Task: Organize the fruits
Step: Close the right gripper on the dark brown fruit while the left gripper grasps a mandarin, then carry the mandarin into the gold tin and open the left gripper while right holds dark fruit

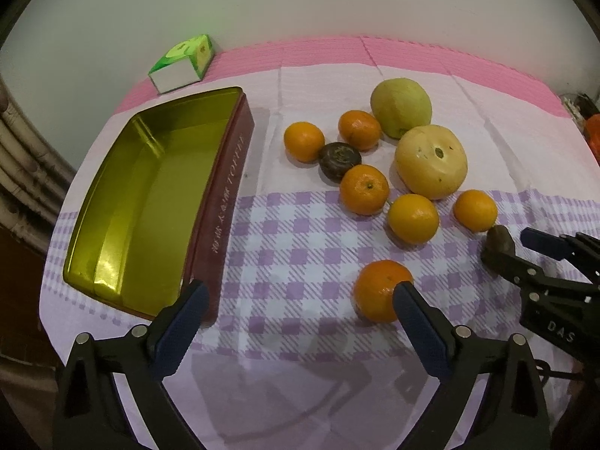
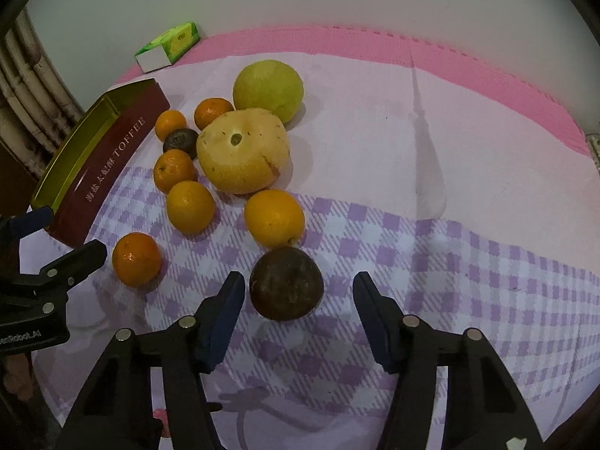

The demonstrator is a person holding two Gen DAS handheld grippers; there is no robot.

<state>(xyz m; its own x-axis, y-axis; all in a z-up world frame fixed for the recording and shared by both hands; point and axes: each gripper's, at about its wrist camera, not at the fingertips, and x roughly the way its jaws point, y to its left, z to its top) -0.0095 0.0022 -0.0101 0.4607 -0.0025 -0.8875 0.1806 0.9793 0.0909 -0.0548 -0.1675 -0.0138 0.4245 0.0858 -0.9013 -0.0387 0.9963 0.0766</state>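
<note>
Fruit lies loose on the purple-checked cloth (image 2: 468, 262) covering the desk, none in the open gold-lined maroon tin (image 1: 150, 202) at the desk's left edge. The right tongs (image 2: 298, 309) straddle a dark brown round fruit (image 2: 285, 288); gaps show either side, so the pads are not pressing, though the left wrist view hides this fruit largely behind the tong arm. The left tongs (image 1: 300, 296) stand wide and released, their right pad in front of a small orange mandarin (image 1: 380, 288); the right wrist view shows that mandarin clear of them. Toward the far edge sit five more mandarins, a second dark fruit (image 1: 339, 159), a pale yellow pear (image 1: 431, 161) and a green pear-like fruit (image 1: 401, 107). A green-and-white carton (image 1: 183, 62) rests at the far left corner.
</note>
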